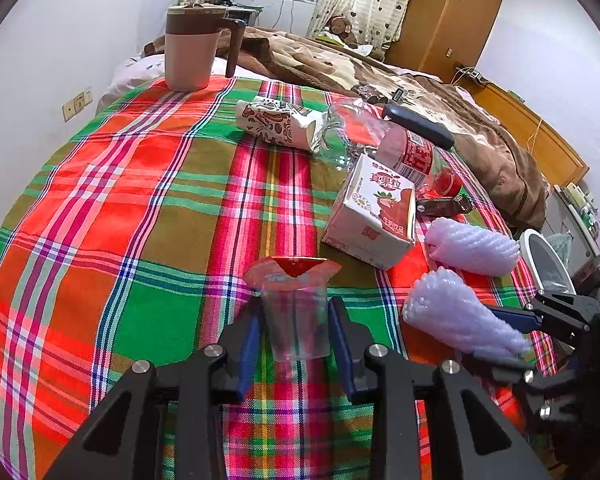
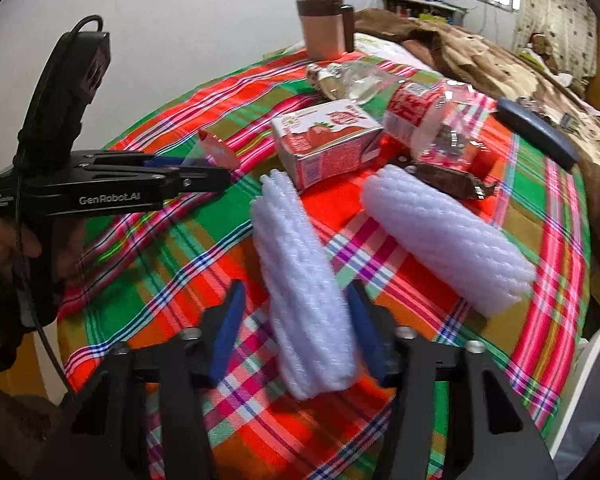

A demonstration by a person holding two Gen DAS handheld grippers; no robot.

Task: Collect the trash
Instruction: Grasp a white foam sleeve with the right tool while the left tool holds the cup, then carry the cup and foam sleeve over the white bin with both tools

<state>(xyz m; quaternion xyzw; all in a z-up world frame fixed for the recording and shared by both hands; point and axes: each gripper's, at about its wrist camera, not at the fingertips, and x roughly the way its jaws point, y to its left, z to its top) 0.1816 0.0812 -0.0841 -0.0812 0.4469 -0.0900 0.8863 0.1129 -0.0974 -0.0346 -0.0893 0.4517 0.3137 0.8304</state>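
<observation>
My left gripper (image 1: 296,306) is shut on a clear plastic cup (image 1: 298,320) with a red foil lid, held just above the plaid tablecloth (image 1: 148,208). In the right wrist view the same gripper (image 2: 216,174) shows at the left with the cup's lid (image 2: 218,148) at its tips. My right gripper (image 2: 296,312) straddles the near white foam net sleeve (image 2: 300,264). Its right pad touches the foam and its left pad stands apart, so it is open. A second foam sleeve (image 2: 448,240), a strawberry milk carton (image 2: 324,140) and a crushed bottle (image 2: 428,120) lie beyond.
A patterned paper cup (image 1: 280,122), a brown wrapper (image 1: 444,204) and a black case (image 1: 418,126) also lie on the cloth. A pink-brown lidded jug (image 1: 192,48) stands at the far edge. A white bin (image 1: 544,264) sits off the table's right side. A bed with a brown blanket (image 1: 380,68) lies behind.
</observation>
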